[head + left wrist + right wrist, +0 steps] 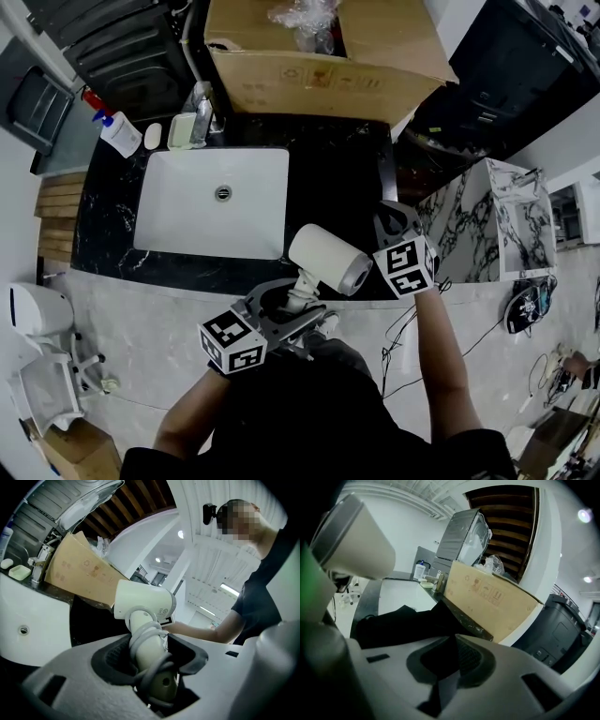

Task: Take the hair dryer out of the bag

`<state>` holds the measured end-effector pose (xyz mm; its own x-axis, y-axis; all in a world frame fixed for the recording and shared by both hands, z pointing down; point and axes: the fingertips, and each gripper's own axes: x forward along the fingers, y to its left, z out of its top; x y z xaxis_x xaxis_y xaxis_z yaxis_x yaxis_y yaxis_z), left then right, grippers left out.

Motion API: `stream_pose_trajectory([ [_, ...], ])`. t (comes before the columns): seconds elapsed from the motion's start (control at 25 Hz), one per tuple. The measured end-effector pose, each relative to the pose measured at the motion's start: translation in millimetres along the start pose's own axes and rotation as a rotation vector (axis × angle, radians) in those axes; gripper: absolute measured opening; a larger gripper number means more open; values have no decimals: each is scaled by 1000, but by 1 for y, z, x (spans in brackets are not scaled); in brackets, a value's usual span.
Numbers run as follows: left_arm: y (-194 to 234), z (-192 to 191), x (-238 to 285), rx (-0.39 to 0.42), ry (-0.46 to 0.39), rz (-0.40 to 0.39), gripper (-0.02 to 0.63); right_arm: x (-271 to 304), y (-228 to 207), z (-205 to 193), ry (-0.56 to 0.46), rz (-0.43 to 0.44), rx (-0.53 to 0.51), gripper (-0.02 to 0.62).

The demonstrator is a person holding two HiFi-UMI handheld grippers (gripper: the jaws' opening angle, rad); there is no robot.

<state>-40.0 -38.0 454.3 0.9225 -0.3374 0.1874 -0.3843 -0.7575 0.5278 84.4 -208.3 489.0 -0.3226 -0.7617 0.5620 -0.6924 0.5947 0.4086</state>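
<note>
A white hair dryer (328,260) hangs in the air over the front edge of the black counter (337,178). My left gripper (286,309) is shut on its handle, where the cord is wound. In the left gripper view the hair dryer (143,603) stands upright between the jaws of the left gripper (151,663), with its barrel above them. My right gripper (394,220) is to the right of the dryer, over the counter. In the right gripper view the right gripper (451,670) pinches a fold of the black bag (405,623), which lies slack on the counter. The hair dryer (356,545) shows at the upper left of that view.
A white sink (211,202) is set in the counter at the left. Behind it stand a faucet (202,108), a soap dish (181,131) and a spray bottle (120,134). A large open cardboard box (319,56) fills the back. Cables (403,328) trail on the floor.
</note>
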Motion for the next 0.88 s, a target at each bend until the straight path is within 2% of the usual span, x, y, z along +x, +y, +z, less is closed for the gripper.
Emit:
stream_pose_trajectory([
  [0.16,7,15,-11,0,-42,20,241,-11,19,-9,25,8,-70,34],
  [0.36,21,25,-19,17,-64,58,241,-28,55,-20,64,63,-119,34],
  [0.56,35,31,-24,18,-84,83,241,-42,92,-45,147,97,-224,37],
  [0.72,42,34,-22,30,-83,89,241,-46,110,-68,208,135,-213,75],
  [0.88,42,31,-22,26,-79,76,241,-56,119,-72,215,134,-158,111],
])
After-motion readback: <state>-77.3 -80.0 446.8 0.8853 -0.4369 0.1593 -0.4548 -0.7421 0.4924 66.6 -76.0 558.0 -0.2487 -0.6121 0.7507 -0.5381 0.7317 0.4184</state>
